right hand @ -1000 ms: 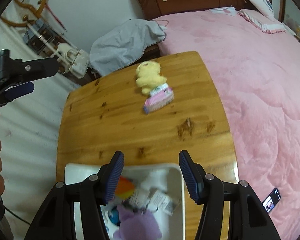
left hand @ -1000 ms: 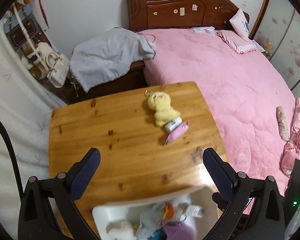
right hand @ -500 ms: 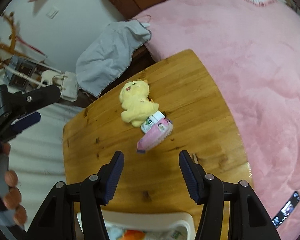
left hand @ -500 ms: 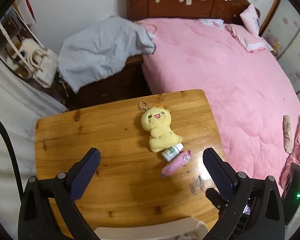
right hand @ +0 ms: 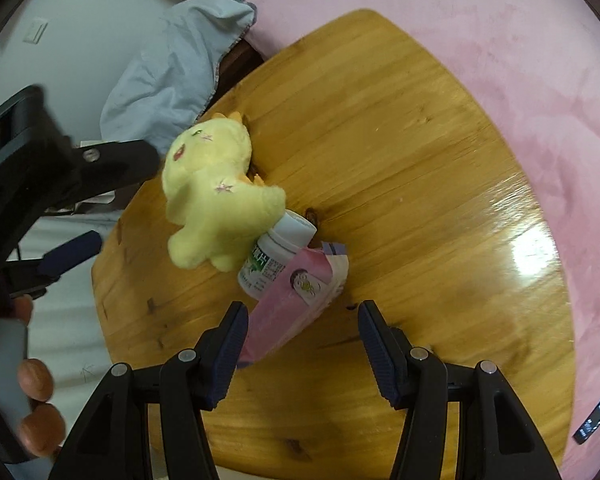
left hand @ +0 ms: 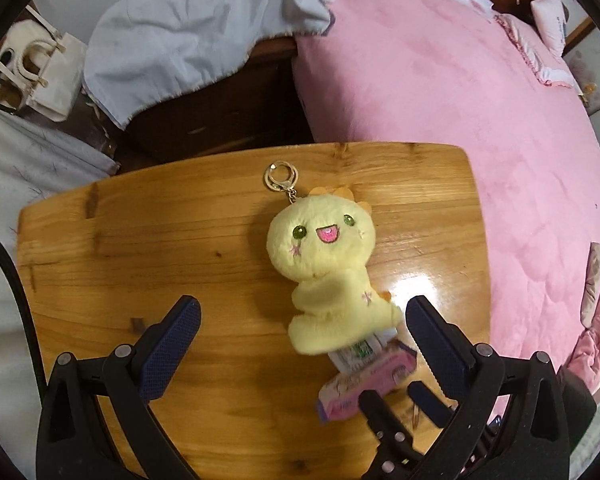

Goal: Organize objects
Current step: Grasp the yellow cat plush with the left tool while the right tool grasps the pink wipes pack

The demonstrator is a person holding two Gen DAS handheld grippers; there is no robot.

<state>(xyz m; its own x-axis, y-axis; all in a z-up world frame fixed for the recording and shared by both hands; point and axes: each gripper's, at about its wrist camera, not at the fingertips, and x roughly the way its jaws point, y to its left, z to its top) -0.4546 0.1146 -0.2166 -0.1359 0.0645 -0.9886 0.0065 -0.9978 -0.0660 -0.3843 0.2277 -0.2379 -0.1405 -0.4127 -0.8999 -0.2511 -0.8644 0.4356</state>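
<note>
Both your grippers have dropped closer to the glossy, knotted wooden table [left hand: 148, 248] beside the quilted pink bed [left hand: 440, 80]. On it lies a fuzzy yellow plush keychain [left hand: 324, 264], touching a small white bottle [right hand: 274, 258] and flat pink packet [right hand: 296, 304]. Your left gripper [left hand: 300, 330] straddles the plush, jaws wide; your right gripper [right hand: 300, 332] stands apart around the packet, not gripping.
</note>
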